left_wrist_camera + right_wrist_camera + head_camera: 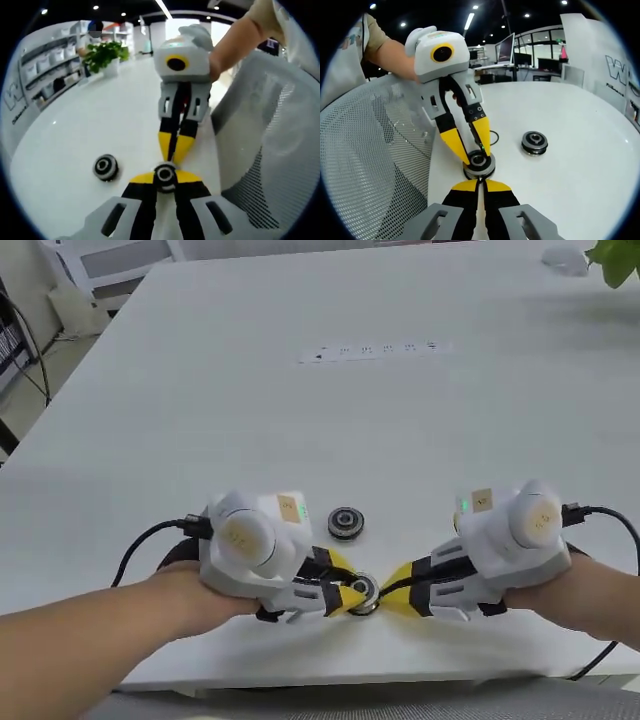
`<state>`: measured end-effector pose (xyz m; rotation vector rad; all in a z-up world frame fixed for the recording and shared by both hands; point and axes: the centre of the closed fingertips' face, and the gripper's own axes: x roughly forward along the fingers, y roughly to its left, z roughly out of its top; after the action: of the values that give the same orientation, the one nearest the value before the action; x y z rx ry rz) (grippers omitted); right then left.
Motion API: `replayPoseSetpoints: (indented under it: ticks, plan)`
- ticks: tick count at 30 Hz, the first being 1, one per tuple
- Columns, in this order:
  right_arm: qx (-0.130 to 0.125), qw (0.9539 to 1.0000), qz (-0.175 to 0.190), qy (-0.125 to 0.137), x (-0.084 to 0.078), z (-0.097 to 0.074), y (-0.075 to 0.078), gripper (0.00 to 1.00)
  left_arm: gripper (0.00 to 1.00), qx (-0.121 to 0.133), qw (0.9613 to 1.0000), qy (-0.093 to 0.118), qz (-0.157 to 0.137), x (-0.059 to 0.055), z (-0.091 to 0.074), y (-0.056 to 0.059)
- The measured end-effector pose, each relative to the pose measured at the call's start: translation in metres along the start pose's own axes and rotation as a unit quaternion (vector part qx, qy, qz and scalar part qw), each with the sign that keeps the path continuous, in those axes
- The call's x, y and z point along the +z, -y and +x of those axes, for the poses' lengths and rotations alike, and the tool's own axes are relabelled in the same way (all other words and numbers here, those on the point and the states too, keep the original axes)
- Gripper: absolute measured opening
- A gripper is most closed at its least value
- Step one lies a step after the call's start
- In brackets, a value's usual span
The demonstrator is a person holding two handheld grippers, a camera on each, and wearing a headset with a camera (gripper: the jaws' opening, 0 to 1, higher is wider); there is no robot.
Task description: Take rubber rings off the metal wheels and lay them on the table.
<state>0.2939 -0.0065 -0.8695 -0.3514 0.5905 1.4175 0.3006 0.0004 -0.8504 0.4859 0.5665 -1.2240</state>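
A small metal wheel (362, 592) with a black rubber ring lies near the table's front edge. My left gripper (352, 592) comes from the left, its yellow jaws shut on the wheel (165, 173) from both sides. From the right, my right gripper (386, 596) meets it with jaws shut, the tips pinching the ring at the wheel's rim (479, 164). In the right gripper view my own tips (480, 184) press together just below the wheel, with the left gripper (477, 154) behind it. A second ringed wheel (346, 523) (105, 167) (534, 142) lies flat, apart and untouched.
The white table (300, 420) has a recessed socket strip (375, 349) in its middle. A green plant (620, 260) stands at the far right corner. A grey mesh chair back (265, 150) (375, 150) is close behind the front edge.
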Motion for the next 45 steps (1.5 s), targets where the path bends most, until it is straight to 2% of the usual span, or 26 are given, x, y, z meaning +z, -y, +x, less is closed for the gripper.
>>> replayPoseSetpoints:
  ticks: [11, 29, 45]
  plan:
    - [-0.007, 0.9999, 0.013, 0.0, 0.0, 0.0, 0.001, 0.0, 0.13, 0.002, 1.0, 0.002, 0.007, 0.0, -0.001, 0.0]
    - [-0.012, 0.9983, 0.054, 0.02, 0.007, -0.009, 0.005, 0.0, 0.13, 0.007, 0.9998, 0.004, 0.017, -0.001, 0.0, 0.0]
    - [-0.01, 0.9979, 0.058, 0.028, 0.015, -0.01, 0.003, 0.0, 0.13, 0.009, 0.9998, 0.002, 0.02, -0.001, -0.001, 0.0]
